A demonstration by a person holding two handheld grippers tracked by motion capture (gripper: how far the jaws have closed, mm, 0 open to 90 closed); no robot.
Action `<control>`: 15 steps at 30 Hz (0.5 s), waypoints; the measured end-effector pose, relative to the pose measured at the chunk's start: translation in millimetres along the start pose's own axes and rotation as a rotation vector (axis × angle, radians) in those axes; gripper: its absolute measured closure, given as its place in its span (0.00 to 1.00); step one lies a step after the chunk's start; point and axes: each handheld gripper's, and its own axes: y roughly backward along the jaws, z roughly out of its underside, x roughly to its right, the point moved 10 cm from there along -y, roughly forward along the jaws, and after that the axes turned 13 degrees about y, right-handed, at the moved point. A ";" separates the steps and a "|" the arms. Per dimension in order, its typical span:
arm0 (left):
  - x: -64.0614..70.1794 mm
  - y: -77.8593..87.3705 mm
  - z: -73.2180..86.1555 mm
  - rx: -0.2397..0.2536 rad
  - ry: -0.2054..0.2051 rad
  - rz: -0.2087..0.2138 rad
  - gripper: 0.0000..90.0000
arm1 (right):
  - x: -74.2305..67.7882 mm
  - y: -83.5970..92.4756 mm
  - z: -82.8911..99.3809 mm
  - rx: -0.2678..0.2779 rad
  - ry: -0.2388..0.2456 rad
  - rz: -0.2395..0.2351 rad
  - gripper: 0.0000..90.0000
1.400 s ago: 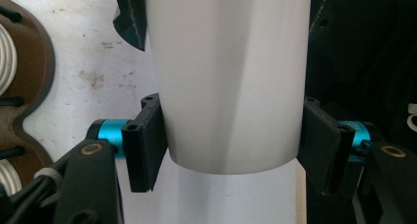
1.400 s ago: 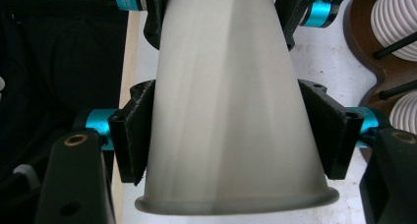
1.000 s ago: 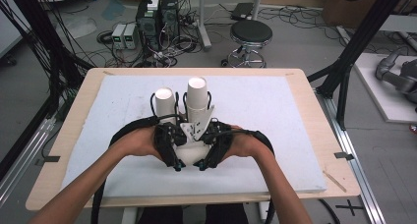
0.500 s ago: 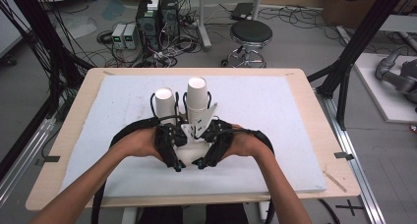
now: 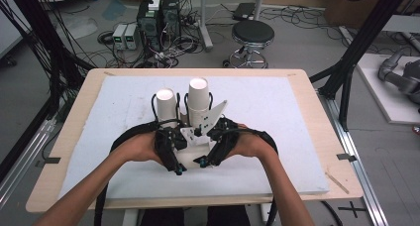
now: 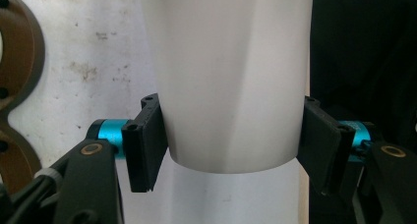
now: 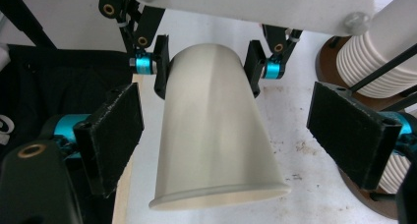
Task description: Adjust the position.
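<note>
The white paper cup (image 7: 216, 130) lies on its side just above the worktop (image 5: 297, 137), near the middle of the front edge, between the two hands. Its long axis runs roughly across the gap between the tongs: the narrow closed base sits in the left tongs (image 6: 231, 150), and the wide rolled rim faces the right tongs (image 7: 246, 140). The left tongs have their black pads (image 6: 145, 145) pressed on either side of the cup close to its base, clamped firmly on it. The right tongs stand wide open, one pad on each side of the cup's mouth end with clear air between pad and wall, gripping nothing. So the right hand is the one placed to take the rim end, and I judge its next move would be to close in across the cup's width.

The cup is plain, matt, off-white and tapered, with faint flat facets along its wall that suggest slight squeezing. Beyond the hands, toward the middle of the worktop, two tall stacks of cups (image 5: 198, 104) stand upright in wire holders on round brown bases.
</note>
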 end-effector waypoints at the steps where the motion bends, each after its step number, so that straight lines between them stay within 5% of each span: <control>1: 0.0 0.0 0.0 0.000 0.000 0.000 0.38 | 0.0 0.0 0.0 0.000 0.000 0.000 0.16; 15: 2.6 7.7 -4.5 0.057 0.001 -0.015 0.38 | 3.9 13.4 -7.6 0.072 0.007 0.062 0.16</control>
